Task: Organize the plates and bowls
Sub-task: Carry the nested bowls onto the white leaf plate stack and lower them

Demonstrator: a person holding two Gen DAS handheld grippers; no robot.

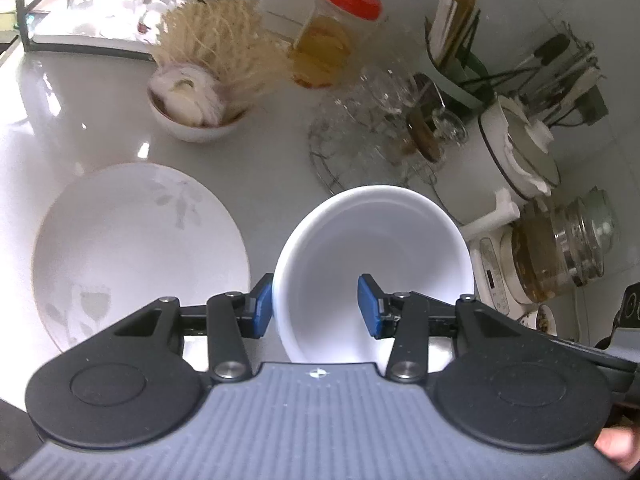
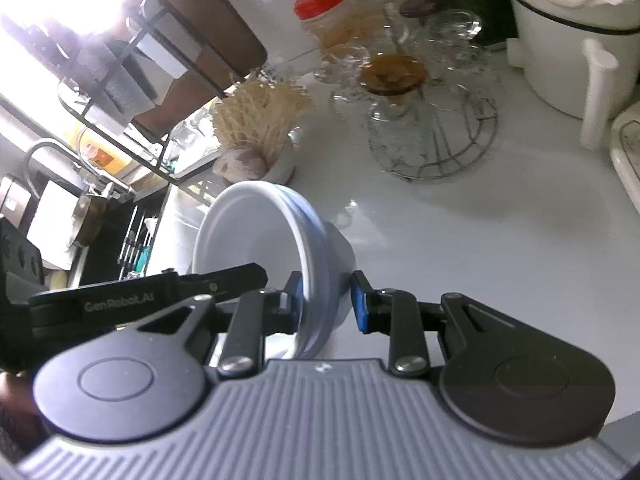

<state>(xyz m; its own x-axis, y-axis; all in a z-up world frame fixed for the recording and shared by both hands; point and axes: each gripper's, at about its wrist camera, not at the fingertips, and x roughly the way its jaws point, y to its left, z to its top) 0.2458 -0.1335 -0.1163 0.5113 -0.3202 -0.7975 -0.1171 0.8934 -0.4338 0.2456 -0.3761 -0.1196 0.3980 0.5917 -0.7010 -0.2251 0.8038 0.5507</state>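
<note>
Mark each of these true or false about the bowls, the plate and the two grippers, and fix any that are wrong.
1. The left gripper holds a white bowl by its wall, one pad inside and one outside. True.
2. The right gripper is empty. False: it is closed on the wall of a second white bowl.
3. A large white plate with a faint floral print lies on the counter, with no gripper on it. True.
4. The jar at the back has a blue lid. False: its lid is red.
5. The small bowl beside the straw-coloured bundle is empty. False: it holds pale, garlic-like pieces.
</note>
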